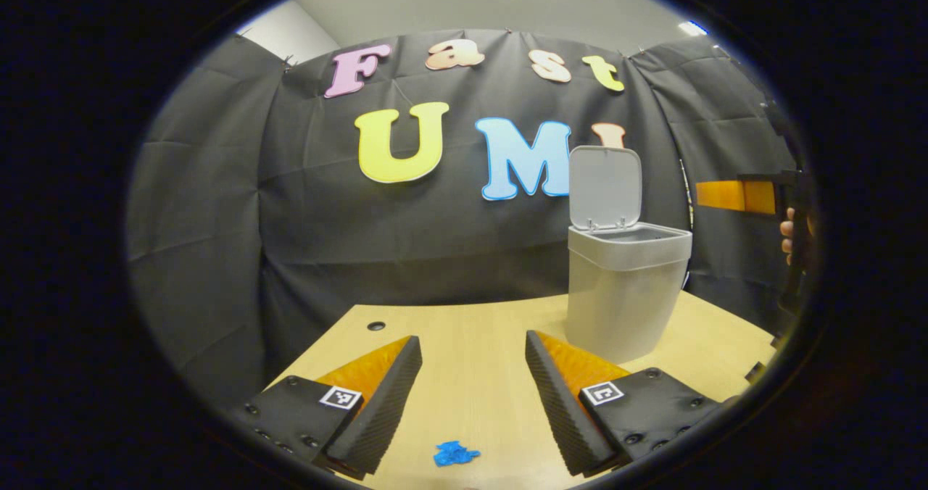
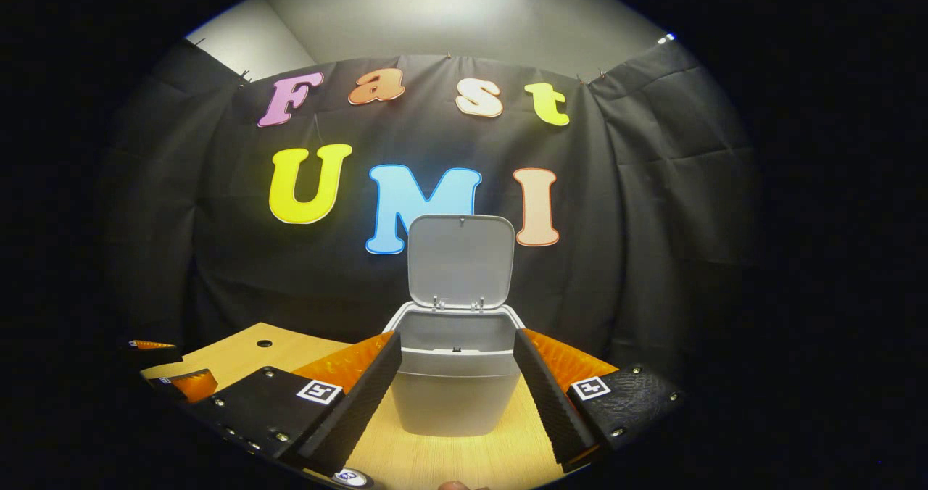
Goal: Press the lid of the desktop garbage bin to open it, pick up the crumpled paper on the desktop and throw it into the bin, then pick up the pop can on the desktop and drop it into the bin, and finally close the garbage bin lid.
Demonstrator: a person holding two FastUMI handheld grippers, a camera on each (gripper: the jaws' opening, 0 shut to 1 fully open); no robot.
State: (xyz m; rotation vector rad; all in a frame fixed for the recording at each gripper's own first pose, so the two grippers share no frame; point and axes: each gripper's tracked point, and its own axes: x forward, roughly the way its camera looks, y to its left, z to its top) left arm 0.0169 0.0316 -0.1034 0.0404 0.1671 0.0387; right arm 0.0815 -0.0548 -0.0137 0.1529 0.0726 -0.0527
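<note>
Bin [image 2: 453,381] lid [image 2: 461,260] upright, right gripper [image 2: 457,396] facing it — jaws apart

Left gripper [image 1: 473,396]: jaws spread wide, nothing between the fingers, low over the table's near edge, pointing toward its far edge. Right gripper [image 2: 457,396]: jaws also spread wide and empty, level, aimed straight ahead across the table. In the left gripper view the right gripper [image 1: 732,196] sits high at the far right, above table level, one finger pointing left, with the holding hand [image 1: 792,235] wrapped on its handle. In the right gripper view the left gripper [image 2: 170,370] shows low at the table's left edge.
</note>
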